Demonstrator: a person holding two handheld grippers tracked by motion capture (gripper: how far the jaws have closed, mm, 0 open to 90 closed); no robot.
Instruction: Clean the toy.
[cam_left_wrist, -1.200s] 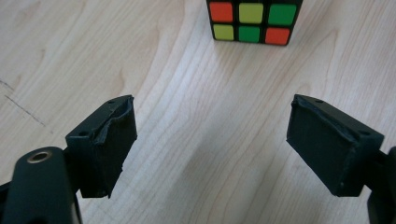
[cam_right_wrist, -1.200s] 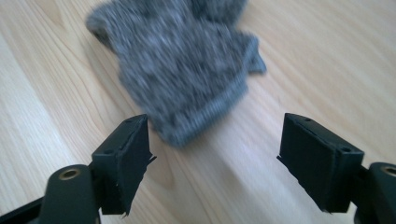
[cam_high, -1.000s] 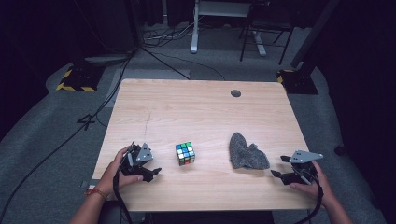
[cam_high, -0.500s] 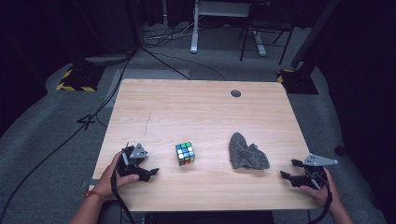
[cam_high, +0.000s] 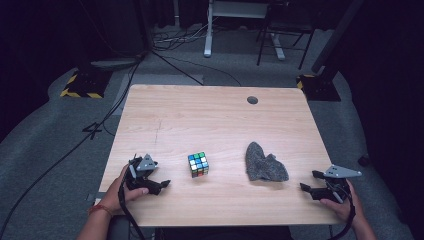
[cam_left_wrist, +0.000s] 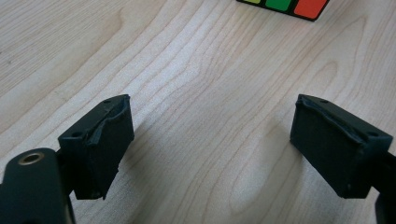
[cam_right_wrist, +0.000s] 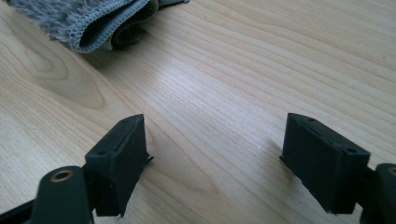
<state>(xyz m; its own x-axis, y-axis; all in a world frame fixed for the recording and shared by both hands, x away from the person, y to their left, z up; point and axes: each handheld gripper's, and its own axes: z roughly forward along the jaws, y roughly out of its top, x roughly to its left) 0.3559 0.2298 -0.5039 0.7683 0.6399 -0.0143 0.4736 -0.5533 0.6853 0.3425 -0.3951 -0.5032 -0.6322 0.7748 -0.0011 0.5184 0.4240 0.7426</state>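
both sets of fingers (cam_left_wrist: 100, 149) (cam_right_wrist: 119, 161) stand released over bare table (cam_high: 210, 120), left near the cube (cam_high: 198, 164), right near the cloth (cam_high: 265, 163).

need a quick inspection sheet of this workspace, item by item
surface: light wooden table, small round hole near its far edge
job's things: colour puzzle cube left of centre; crumpled grey cloth to its right, apart from it
clutter: nothing seen
grippers: left hand-held gripper open, jaws have just been opening, nothing between them, short of the cube; right hand-held gripper open, empty, near the cloth
cables: one trails from each gripper off the near edge; more lie on the floor beyond
surroundings: dark room, grey carpet, desk legs, yellow-black striped stand bases
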